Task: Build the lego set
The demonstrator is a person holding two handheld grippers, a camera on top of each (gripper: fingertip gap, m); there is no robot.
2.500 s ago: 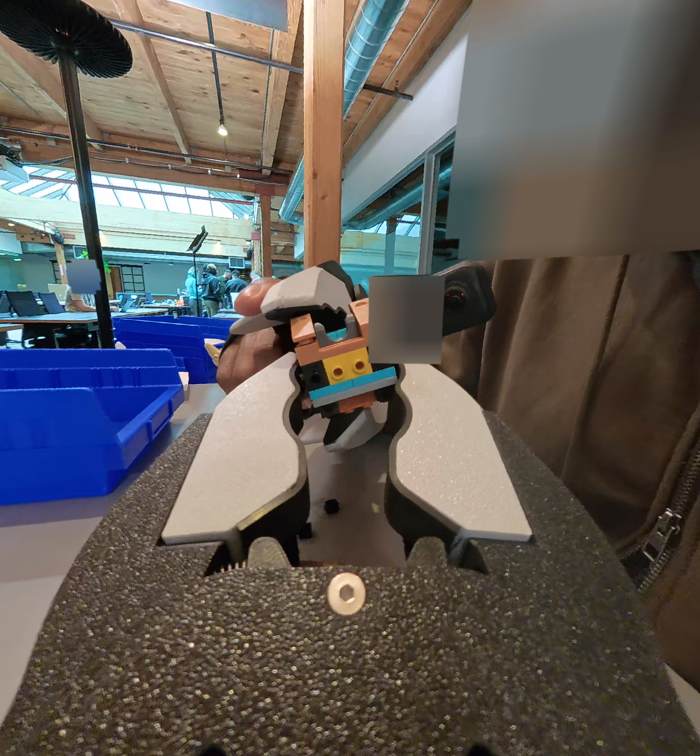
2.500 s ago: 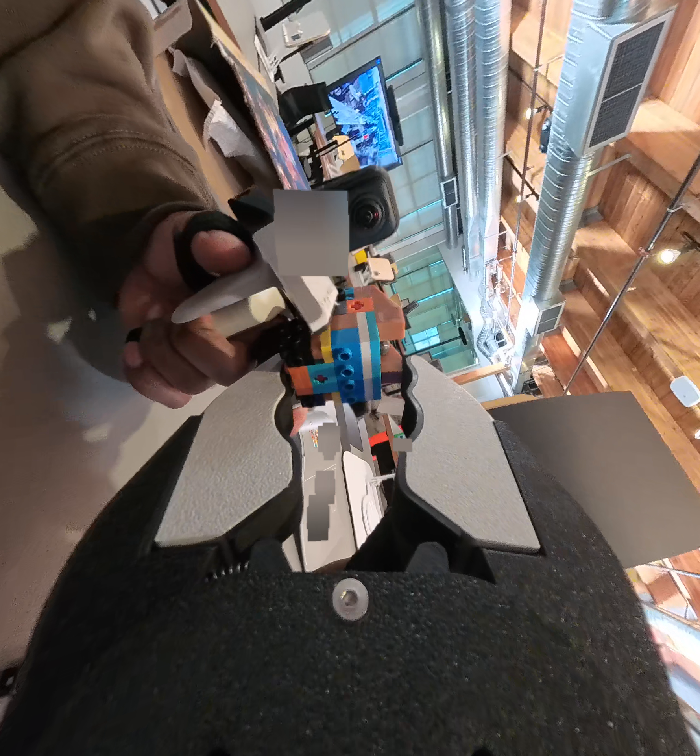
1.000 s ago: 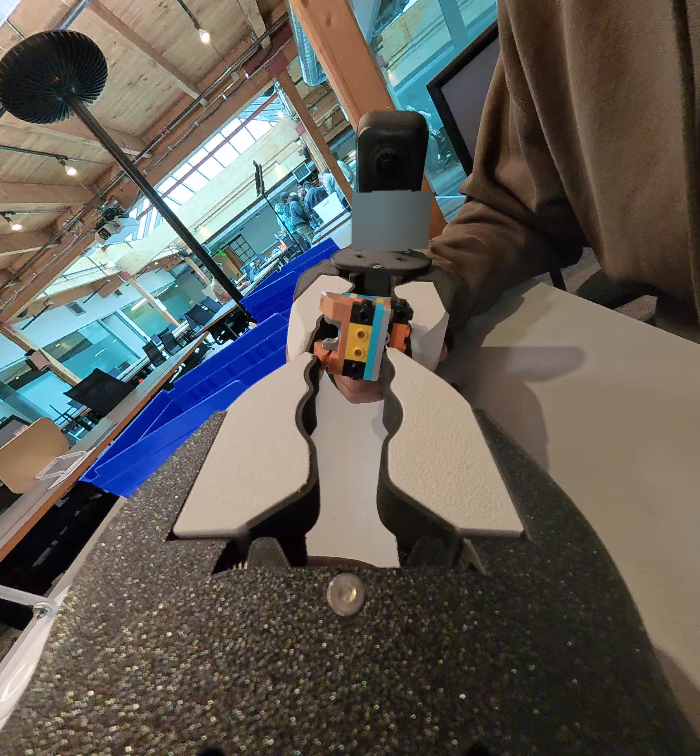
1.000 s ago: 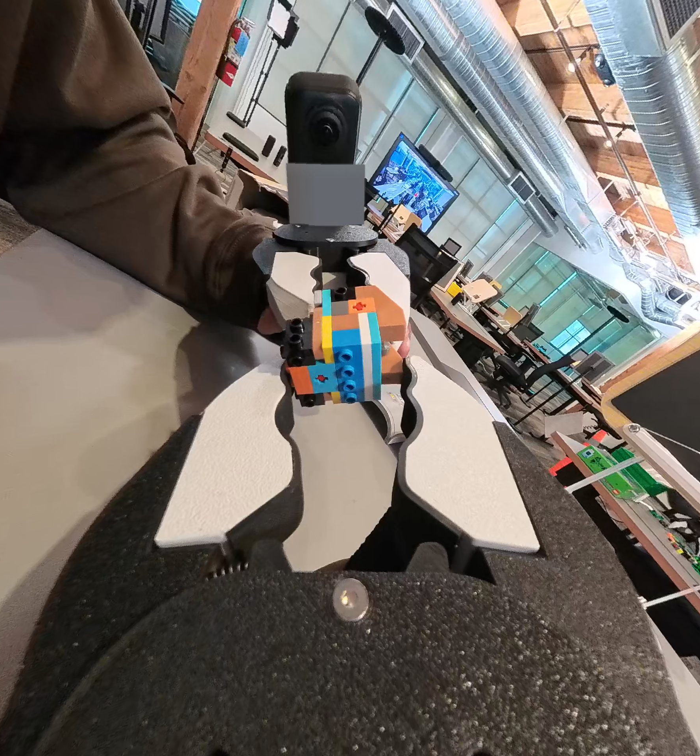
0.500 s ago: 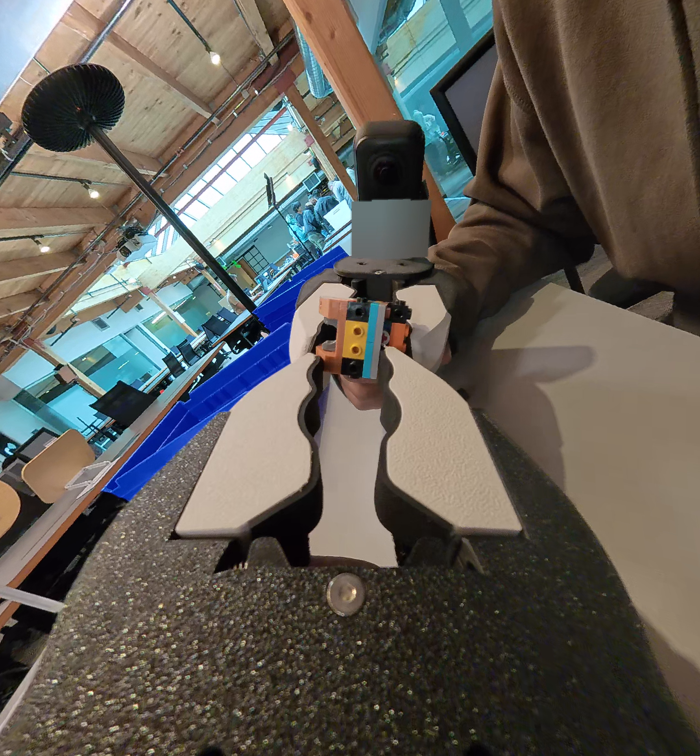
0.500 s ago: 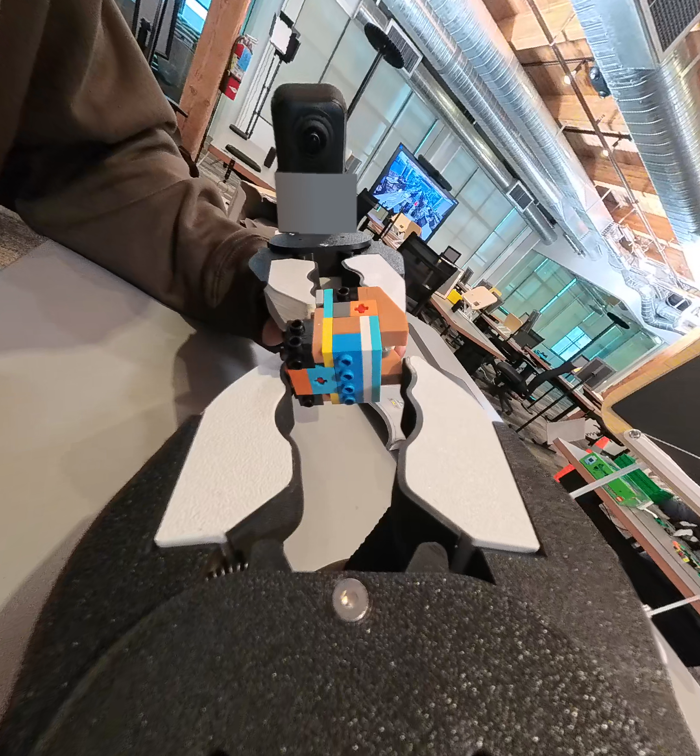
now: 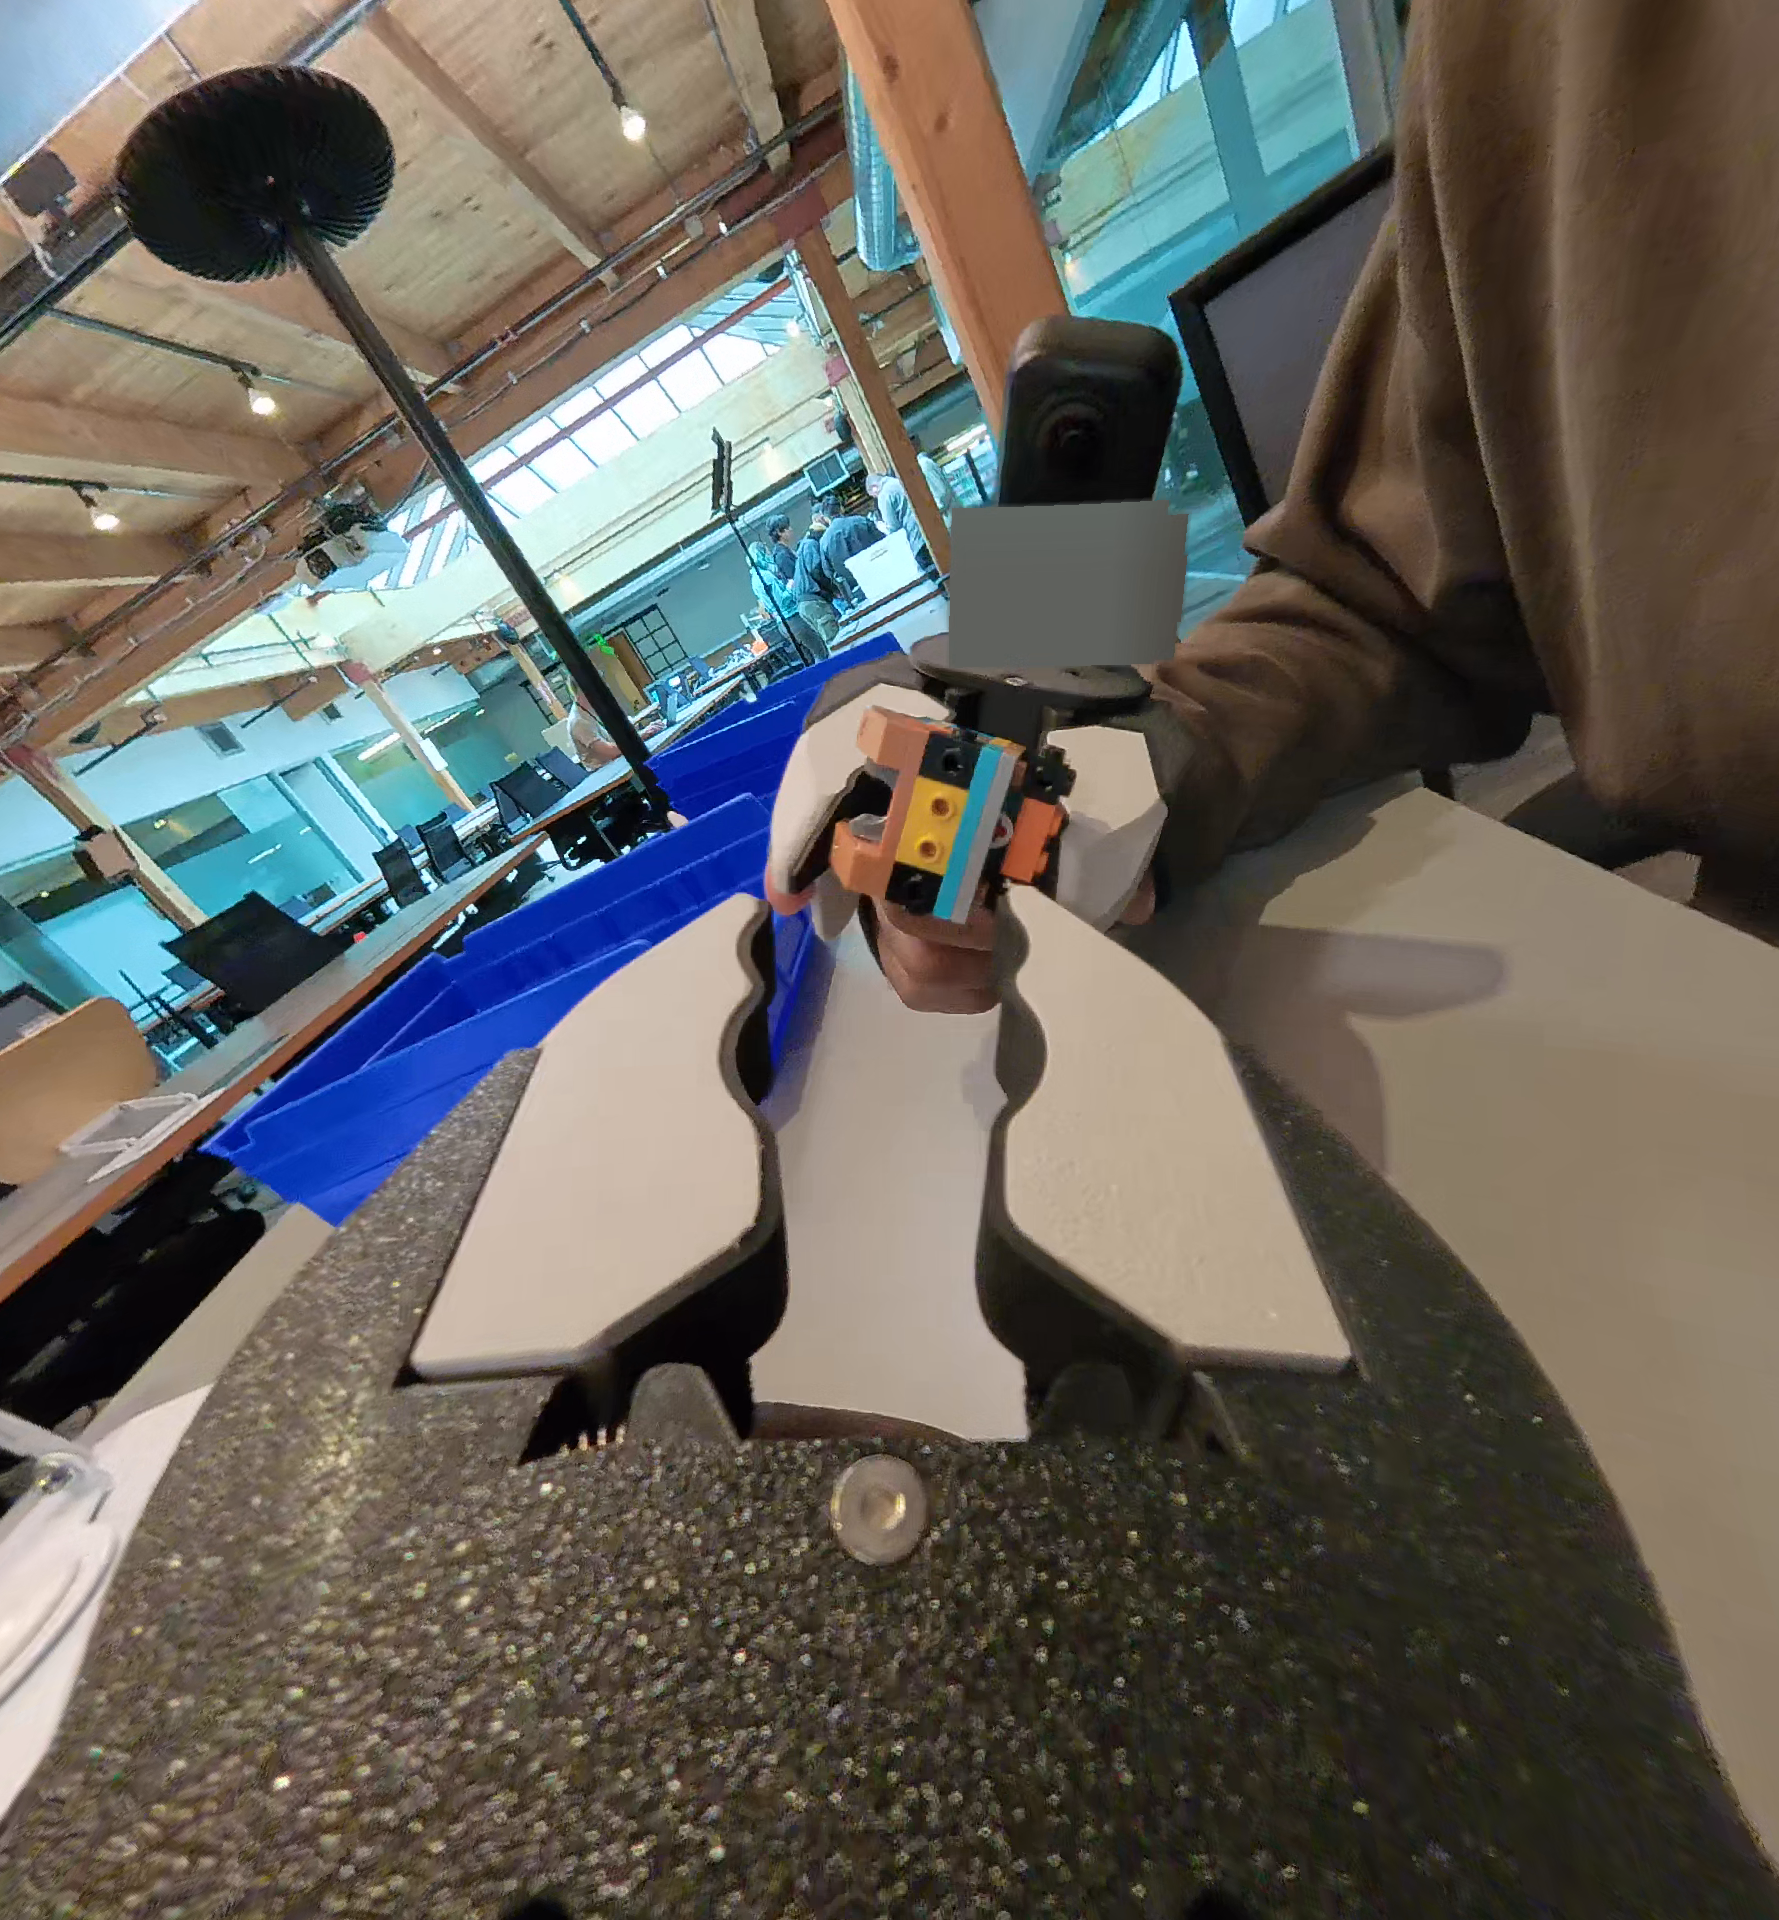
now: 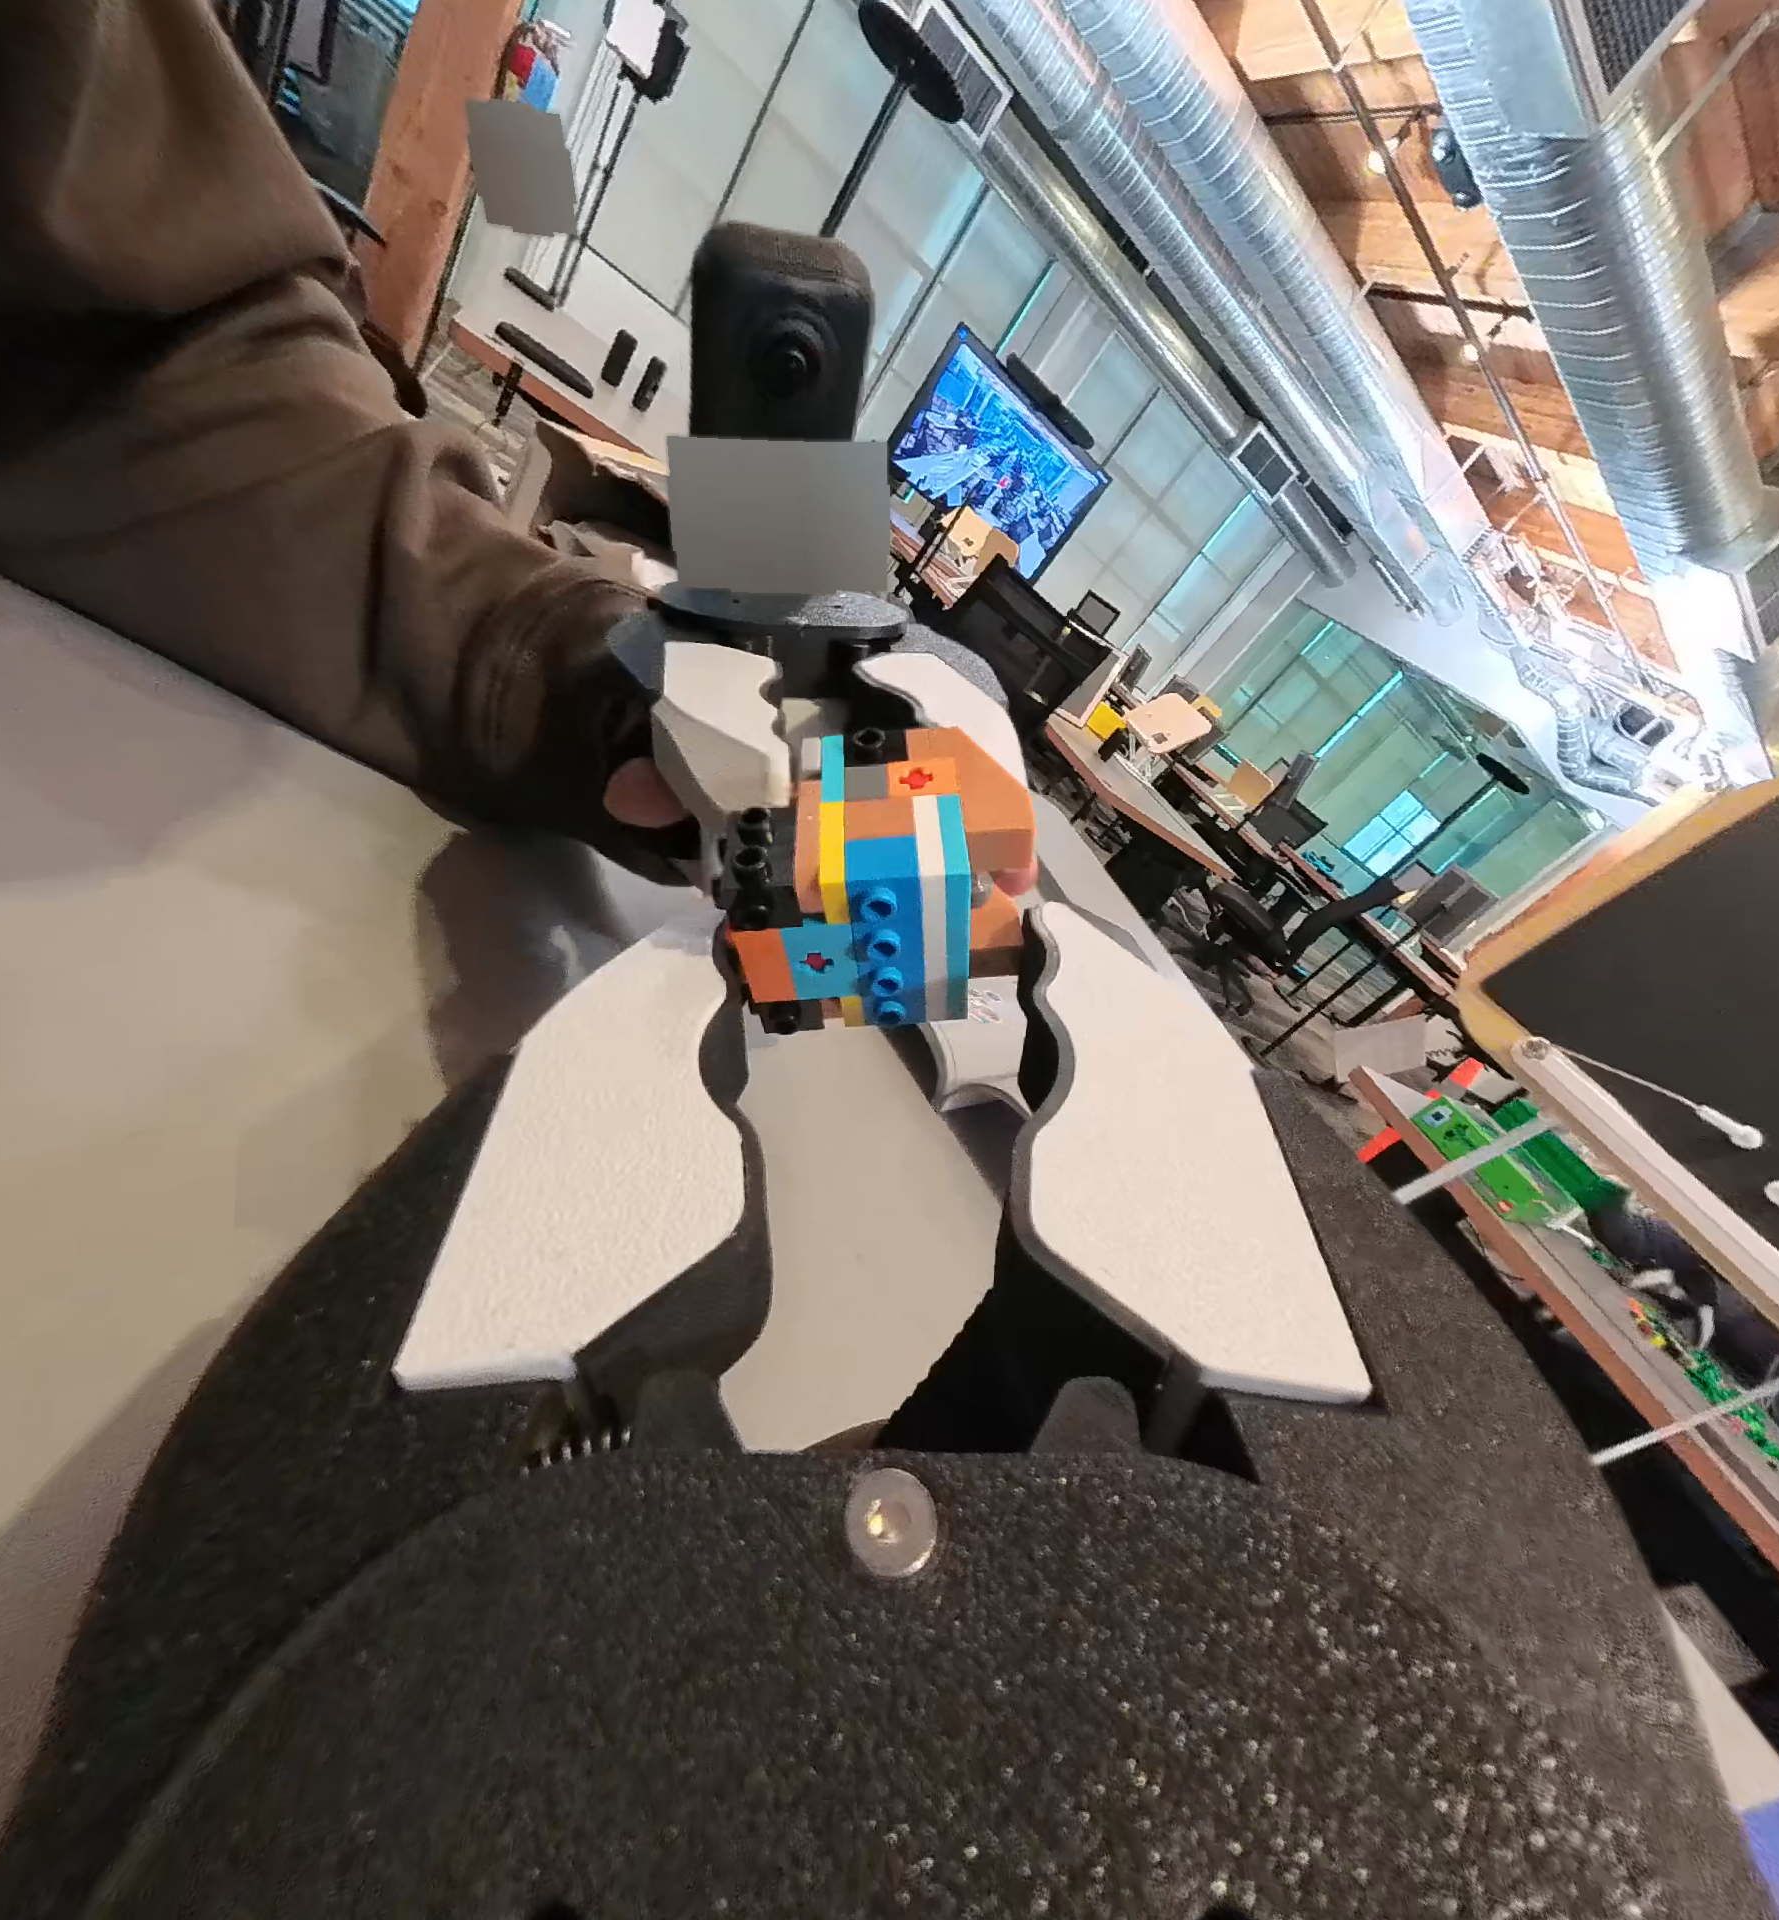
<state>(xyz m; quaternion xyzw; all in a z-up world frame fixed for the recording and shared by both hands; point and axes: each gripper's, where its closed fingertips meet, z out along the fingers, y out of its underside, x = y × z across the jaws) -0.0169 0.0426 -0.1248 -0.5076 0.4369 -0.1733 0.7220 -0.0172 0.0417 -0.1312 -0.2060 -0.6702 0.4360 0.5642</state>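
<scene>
Lego assembly [image 8: 895,894]: a small block of orange, blue, yellow, black and white bricks, held in the air above the grey table [image 7: 1487,1039], between the two tools, which face each other.
Right gripper [image 8: 885,956]: clamped on the assembly. Its two white fingertips press the left and right sides of the block's near end.
Left gripper [image 7: 885,925]: its tips flank the lower edge of the assembly. The block appears to sit just past them, and the contact faces are hidden, so whether it grips cannot be told.
Hidden parts: in the left wrist view, the far side of the assembly is covered by the opposite tool's white fingers [image 7: 812,810]. A fingertip of the person's hand [image 7: 932,966] shows just below the block; the rest of the hand is out of sight.
Cut off: the brown sleeve [image 7: 1384,644] runs out of frame at the right.
Background: blue bins [image 7: 552,987] line the table's far edge, partly behind the left finger.
Camera [image 7: 1082,416]: black, mounted upright on the opposite tool.
</scene>
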